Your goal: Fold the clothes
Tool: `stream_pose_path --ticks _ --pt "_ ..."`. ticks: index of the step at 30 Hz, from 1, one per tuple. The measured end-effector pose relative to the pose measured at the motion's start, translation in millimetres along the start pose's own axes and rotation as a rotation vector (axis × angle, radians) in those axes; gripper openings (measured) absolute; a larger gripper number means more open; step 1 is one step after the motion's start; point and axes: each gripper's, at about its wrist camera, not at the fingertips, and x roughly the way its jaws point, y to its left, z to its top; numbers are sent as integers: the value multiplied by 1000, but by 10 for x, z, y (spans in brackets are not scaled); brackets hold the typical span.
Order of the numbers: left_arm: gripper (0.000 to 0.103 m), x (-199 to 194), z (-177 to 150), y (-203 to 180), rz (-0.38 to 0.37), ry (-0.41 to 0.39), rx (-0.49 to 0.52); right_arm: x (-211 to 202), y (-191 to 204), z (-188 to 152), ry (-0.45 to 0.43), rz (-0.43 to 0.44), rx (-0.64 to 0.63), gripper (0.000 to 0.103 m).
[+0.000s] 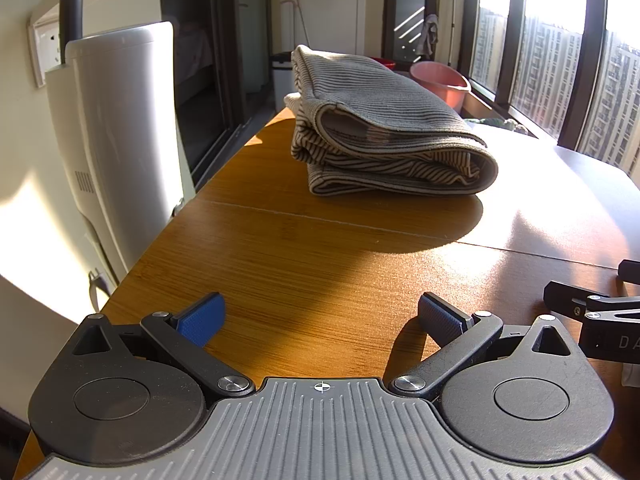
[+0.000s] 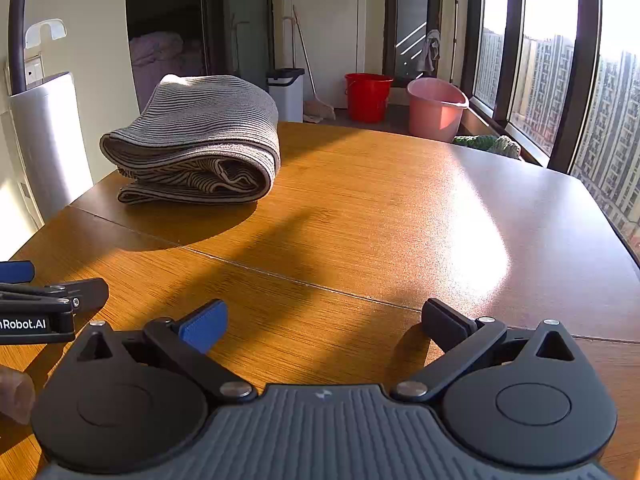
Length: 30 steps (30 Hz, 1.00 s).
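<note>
Both grippers, left gripper (image 1: pixel 320 316) and right gripper (image 2: pixel 324 320), rest spread wide and empty; the folded grey-and-cream striped knit garment (image 1: pixel 384 132) lies well ahead of their fingers on the brown wooden table (image 2: pixel 400 208), apparently finished, so nothing needs holding.

From my right wrist camera I read white lettering "nRobot.AI" on the black body of the left claw (image 2: pixel 18 280) at the frame's left edge, its start cut off. From my left wrist camera, the right claw (image 1: pixel 624 276) shows only "DA", cropped.
</note>
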Motion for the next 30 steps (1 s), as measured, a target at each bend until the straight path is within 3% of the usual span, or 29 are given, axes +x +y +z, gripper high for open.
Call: stream_pose_path --ticks 30 --pt "103 1 -4 -12 0 -1 -2 -6 -21 -3 0 -2 0 103"
